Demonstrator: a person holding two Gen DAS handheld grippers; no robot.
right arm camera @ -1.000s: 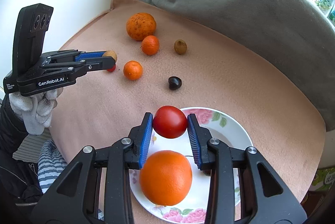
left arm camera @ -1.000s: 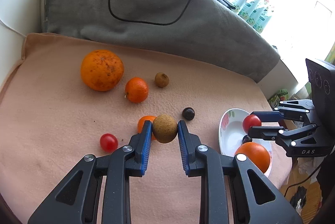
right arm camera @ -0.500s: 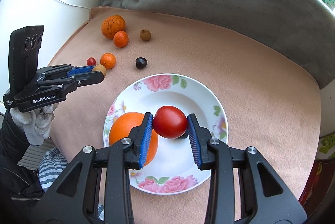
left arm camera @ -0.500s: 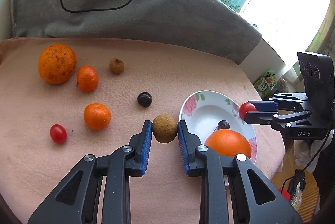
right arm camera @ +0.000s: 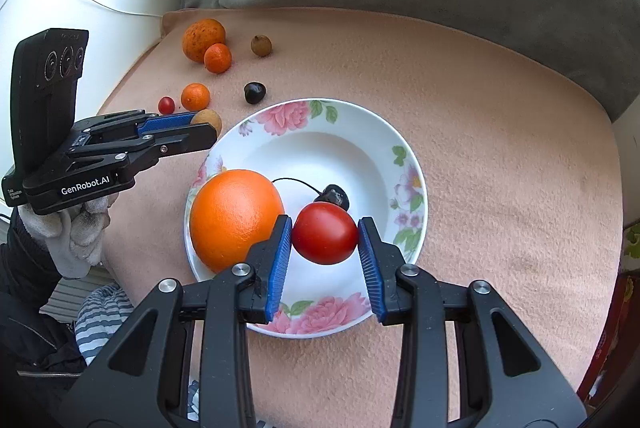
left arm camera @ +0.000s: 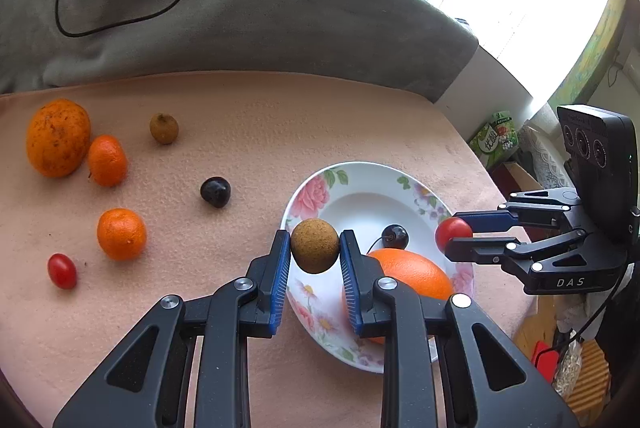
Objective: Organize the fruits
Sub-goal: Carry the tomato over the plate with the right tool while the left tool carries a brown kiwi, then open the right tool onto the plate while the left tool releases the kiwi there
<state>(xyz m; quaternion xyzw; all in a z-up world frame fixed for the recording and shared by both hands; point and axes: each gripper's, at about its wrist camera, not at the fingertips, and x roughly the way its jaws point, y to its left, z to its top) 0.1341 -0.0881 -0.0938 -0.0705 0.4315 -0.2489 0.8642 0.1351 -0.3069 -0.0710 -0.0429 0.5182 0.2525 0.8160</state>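
Longan (left arm camera: 315,245), probably, sits pinched across its middle in the left gripper (left arm camera: 315,248) at the floral plate's (left arm camera: 416,188) rim: light, firm, rough-skinned.

Right wrist view: the right gripper (right arm camera: 325,239) clamps a tomato (right arm camera: 325,238), smooth, easily bruised, above the plate.

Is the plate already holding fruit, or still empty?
Holding fruit: a large orange and a dark cherry lie in the plate. The tomato is in the right gripper.
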